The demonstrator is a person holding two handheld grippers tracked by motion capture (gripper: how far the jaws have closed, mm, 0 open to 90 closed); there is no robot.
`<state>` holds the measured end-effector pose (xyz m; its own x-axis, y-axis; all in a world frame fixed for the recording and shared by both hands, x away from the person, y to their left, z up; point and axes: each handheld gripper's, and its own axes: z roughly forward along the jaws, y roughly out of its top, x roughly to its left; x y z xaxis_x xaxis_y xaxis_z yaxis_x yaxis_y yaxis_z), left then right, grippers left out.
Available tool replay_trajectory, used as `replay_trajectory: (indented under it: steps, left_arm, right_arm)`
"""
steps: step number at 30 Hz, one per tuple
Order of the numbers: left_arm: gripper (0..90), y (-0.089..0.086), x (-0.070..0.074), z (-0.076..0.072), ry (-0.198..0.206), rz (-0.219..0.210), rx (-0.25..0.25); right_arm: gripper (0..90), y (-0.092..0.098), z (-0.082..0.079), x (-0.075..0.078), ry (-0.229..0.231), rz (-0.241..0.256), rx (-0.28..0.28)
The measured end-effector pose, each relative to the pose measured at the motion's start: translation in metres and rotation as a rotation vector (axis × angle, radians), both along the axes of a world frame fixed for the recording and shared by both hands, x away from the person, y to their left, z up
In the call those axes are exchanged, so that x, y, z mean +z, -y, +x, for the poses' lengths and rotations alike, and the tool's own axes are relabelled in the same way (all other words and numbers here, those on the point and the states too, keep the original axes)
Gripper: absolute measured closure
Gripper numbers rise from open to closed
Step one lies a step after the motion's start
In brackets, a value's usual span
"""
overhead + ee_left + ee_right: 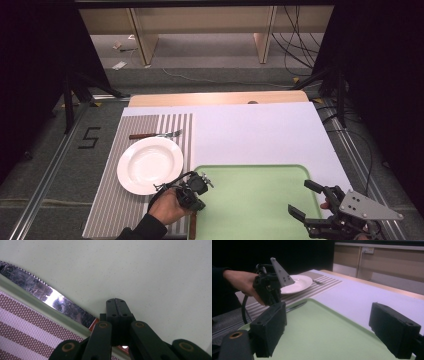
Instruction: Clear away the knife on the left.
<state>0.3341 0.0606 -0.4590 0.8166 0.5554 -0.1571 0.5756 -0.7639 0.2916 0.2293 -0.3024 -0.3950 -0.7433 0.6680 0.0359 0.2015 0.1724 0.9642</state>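
Note:
A knife (50, 293) with a serrated steel blade and a red-brown handle lies along the left rim of the green tray (260, 200). Its handle (192, 226) pokes out toward the table's front edge. My left gripper (116, 306), held in a hand, hovers low over the knife's handle end with its jaws pressed flat together and nothing between them. At the tray's right front corner my right gripper (304, 198) stands open and holds nothing. In its own view the right gripper (333, 332) looks across the tray at the left gripper (272, 293) and the blade (295, 306).
A white plate (149, 164) sits on a striped placemat (112, 200) left of the tray, with a fork (155, 135) lying beyond it. A white sheet (260, 130) covers the table behind the tray. Cables trail on the floor at the far right.

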Motion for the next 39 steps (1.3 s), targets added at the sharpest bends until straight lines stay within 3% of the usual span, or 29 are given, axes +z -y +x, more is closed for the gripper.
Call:
replay_trajectory:
  steps: [2, 5, 6, 9, 17, 27, 34, 39]
  left_arm:
    - [87.5, -0.001, 0.000, 0.001, -0.011, -0.011, 0.000]
    - [67.4, -0.001, 0.000, 0.000, -0.027, -0.044, -0.002]
    - [67.4, 0.000, 0.001, 0.000, -0.022, -0.049, -0.001]
    - [52.1, 0.003, 0.005, -0.003, -0.007, -0.077, -0.013]
    - [23.7, 0.004, 0.020, -0.017, 0.122, -0.211, -0.060]
    - [15.6, -0.011, 0.037, -0.023, 0.271, -0.401, -0.027]
    - [15.2, -0.019, 0.043, -0.029, 0.322, -0.498, -0.022]
    - [14.9, -0.025, 0.046, -0.031, 0.337, -0.565, -0.018]
  right_arm:
    - [15.7, 0.000, 0.000, 0.000, 0.000, -0.001, 0.002]
    - [15.7, -0.001, 0.000, 0.000, 0.001, -0.003, 0.006]
    - [15.7, -0.001, 0.000, 0.000, 0.001, -0.003, 0.006]
    - [15.7, -0.001, 0.000, 0.000, -0.001, -0.001, 0.002]
    - [15.7, -0.003, -0.004, 0.001, 0.007, -0.010, 0.006]
    - [15.7, -0.004, -0.003, 0.001, 0.007, -0.009, 0.005]
    - [15.7, -0.004, -0.003, 0.001, 0.005, -0.011, 0.009]
    - [15.7, -0.004, -0.002, 0.001, 0.005, -0.010, 0.009]
